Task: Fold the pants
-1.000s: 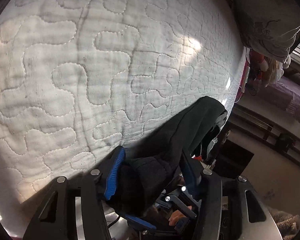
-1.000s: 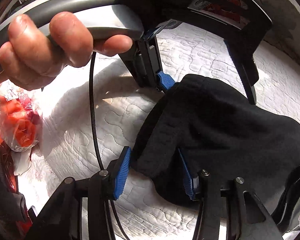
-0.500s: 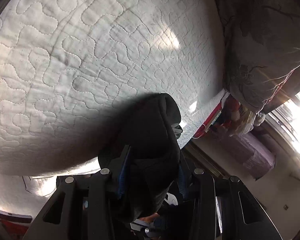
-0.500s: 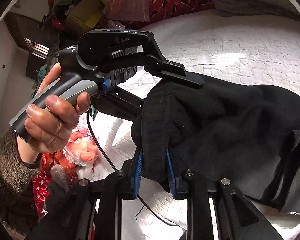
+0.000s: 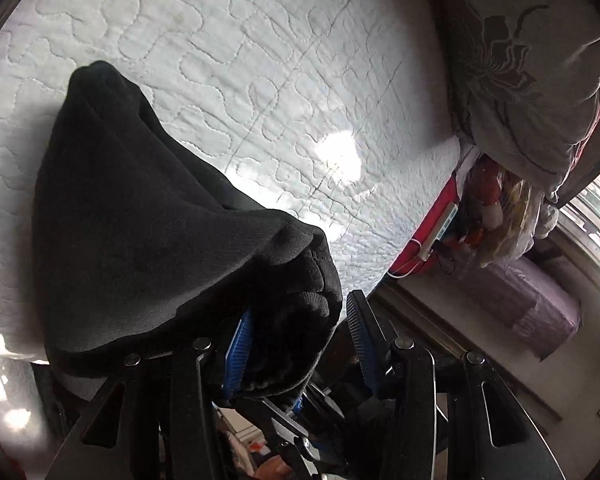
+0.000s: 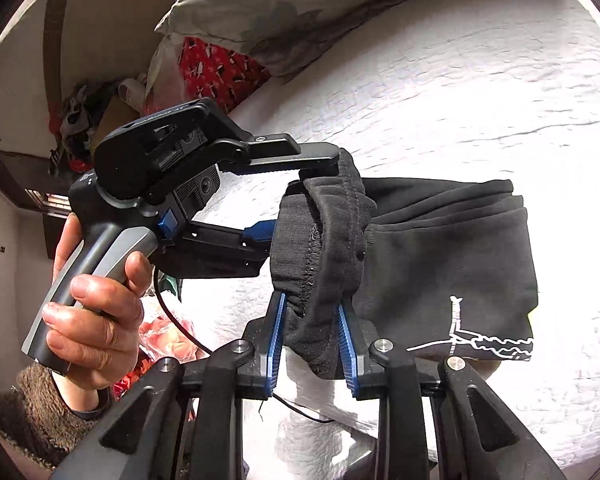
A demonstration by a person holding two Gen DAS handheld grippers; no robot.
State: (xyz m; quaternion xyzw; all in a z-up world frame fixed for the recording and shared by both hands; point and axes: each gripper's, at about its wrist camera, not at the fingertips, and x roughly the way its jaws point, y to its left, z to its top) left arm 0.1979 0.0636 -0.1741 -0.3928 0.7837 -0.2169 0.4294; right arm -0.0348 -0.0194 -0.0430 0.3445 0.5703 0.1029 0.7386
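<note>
The black pants point(image 6: 440, 248) with a white logo lie bunched on the white quilted bed point(image 6: 480, 92). My right gripper point(image 6: 312, 312) is shut on the elastic waistband and holds it off the bed. My left gripper point(image 5: 300, 332) has the same waistband between its blue pads; its jaws stand slightly apart and the right pad point(image 5: 358, 328) shows a gap from the cloth. The left gripper also shows in the right wrist view point(image 6: 292, 200), held by a hand, close beside the right one. The pants point(image 5: 140, 240) drape from it down onto the bed.
A floral pillow point(image 5: 532, 64) lies at the bed's far edge, also shown in the right wrist view point(image 6: 284, 12). Red fabric, bags and clutter point(image 6: 212, 76) sit beside the bed. A power strip point(image 5: 440, 232) and a purple seat point(image 5: 532, 304) are past the bed edge.
Both grippers have lifted the waistband off the bed and turned. The left gripper's jaws have opened a little. The pants now hang stretched toward the right.
</note>
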